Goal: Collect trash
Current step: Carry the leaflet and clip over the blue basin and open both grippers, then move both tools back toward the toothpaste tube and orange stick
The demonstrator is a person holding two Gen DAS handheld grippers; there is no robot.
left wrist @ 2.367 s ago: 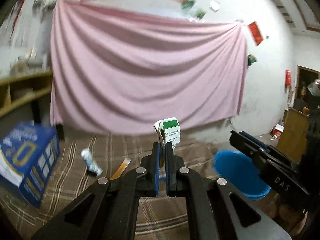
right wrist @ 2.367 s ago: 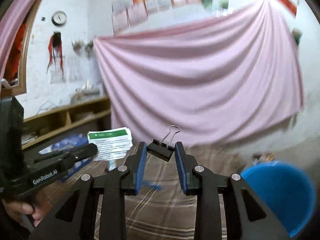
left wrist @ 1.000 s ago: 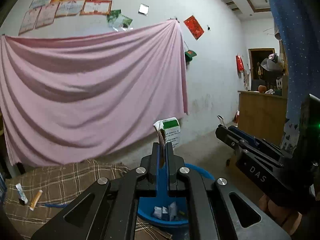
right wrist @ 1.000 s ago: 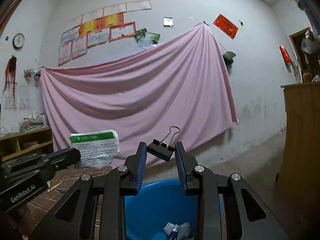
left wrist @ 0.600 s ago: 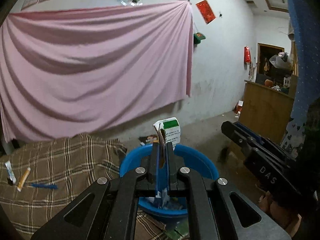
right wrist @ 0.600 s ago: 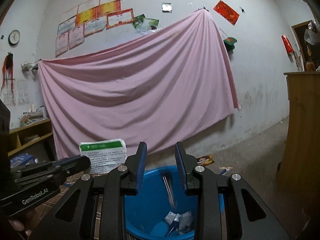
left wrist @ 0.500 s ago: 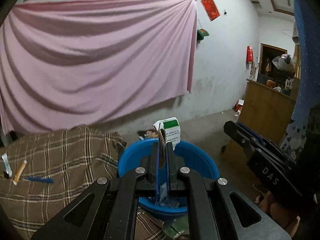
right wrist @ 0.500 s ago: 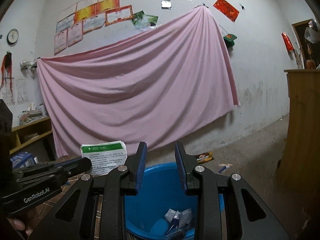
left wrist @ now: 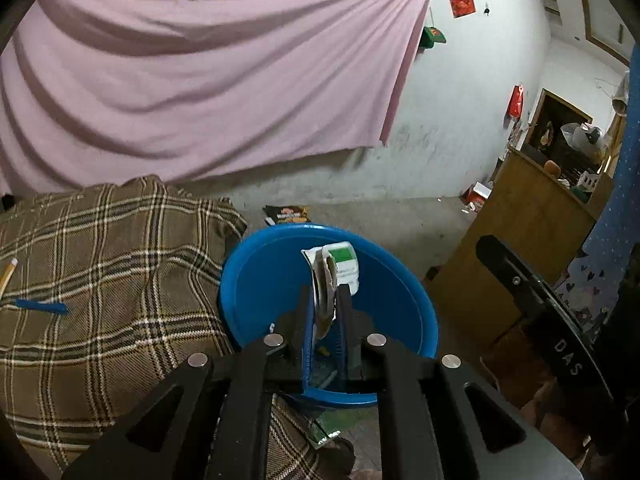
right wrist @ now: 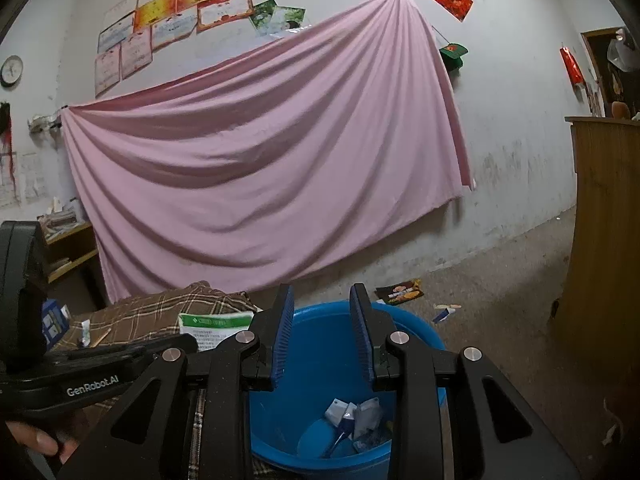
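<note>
My left gripper is shut on a flattened white carton with a green label and holds it over the blue bucket. The carton also shows in the right wrist view, at the tip of the left gripper. My right gripper is open and empty above the same blue bucket. Several scraps of trash lie at the bucket's bottom.
A brown plaid blanket lies left of the bucket, with a blue pen on it. A snack wrapper and small scraps lie on the concrete floor. A wooden cabinet stands to the right. A pink sheet hangs on the wall.
The binder clip left my right gripper and fell into the bucket. Both grippers moved from the blanket to above the bucket, and the left one now tilts down with the carton.
</note>
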